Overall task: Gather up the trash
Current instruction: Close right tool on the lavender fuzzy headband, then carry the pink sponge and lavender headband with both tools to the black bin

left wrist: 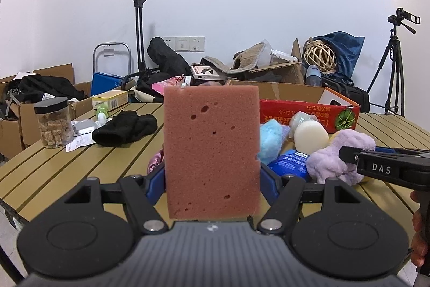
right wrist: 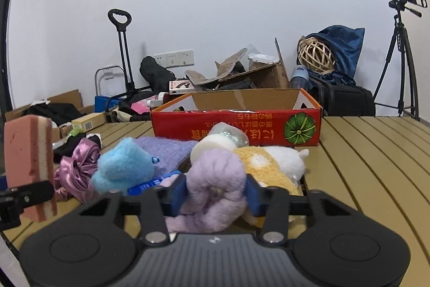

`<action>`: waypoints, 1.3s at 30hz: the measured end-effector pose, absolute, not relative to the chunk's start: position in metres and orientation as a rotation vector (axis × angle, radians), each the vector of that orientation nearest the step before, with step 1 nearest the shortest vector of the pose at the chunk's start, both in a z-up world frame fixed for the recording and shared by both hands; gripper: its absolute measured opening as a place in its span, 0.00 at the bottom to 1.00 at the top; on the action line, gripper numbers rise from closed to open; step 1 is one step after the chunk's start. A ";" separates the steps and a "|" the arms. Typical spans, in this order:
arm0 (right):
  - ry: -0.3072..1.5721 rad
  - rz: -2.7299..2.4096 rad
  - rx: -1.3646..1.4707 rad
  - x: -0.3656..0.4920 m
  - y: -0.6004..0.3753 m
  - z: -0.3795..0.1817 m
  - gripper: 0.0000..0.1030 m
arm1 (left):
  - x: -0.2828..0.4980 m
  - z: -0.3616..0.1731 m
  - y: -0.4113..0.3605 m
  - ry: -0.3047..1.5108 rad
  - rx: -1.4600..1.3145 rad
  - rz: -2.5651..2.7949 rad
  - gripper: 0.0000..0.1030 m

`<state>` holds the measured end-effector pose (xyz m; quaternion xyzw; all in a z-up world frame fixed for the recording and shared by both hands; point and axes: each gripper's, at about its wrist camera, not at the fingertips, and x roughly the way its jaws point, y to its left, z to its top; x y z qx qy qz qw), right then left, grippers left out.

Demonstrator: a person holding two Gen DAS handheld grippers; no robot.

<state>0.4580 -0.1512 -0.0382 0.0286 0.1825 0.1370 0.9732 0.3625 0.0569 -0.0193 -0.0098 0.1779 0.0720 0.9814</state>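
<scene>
My left gripper (left wrist: 212, 179) is shut on a pink sponge (left wrist: 212, 147) that stands upright between its blue pads; the right wrist view shows that sponge (right wrist: 27, 160) at the far left. My right gripper (right wrist: 215, 192) is shut on a purple plush toy (right wrist: 215, 174), its pads pressing into both sides. The toy lies in a heap on the slatted table (right wrist: 362, 152) with a blue plush (right wrist: 121, 166), a yellow and white plush (right wrist: 268, 166) and a white round piece (right wrist: 212, 144). Behind the heap stands an open red cardboard box (right wrist: 236, 123).
A pink satin scrunchie (right wrist: 78, 166) lies left of the heap. A black cloth (left wrist: 123, 128), a jar of brown cubes (left wrist: 53, 123) and papers sit on the table's left part. Cluttered cardboard boxes and a tripod (right wrist: 403, 58) stand beyond the table.
</scene>
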 end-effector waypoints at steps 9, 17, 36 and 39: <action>0.328 0.279 0.097 0.446 -0.162 -0.029 0.27 | 0.359 -0.020 0.054 0.354 -0.006 0.138 0.69; 0.283 0.302 0.102 0.428 -0.169 -0.018 0.27 | 0.360 -0.020 0.057 0.355 -0.014 0.139 0.69; 0.285 0.389 0.015 0.368 -0.179 0.007 0.27 | 0.326 -0.010 0.048 0.294 0.014 0.079 0.69; 0.295 0.397 -0.003 0.354 -0.183 0.006 0.27 | 0.314 -0.009 0.049 0.290 0.009 0.048 0.69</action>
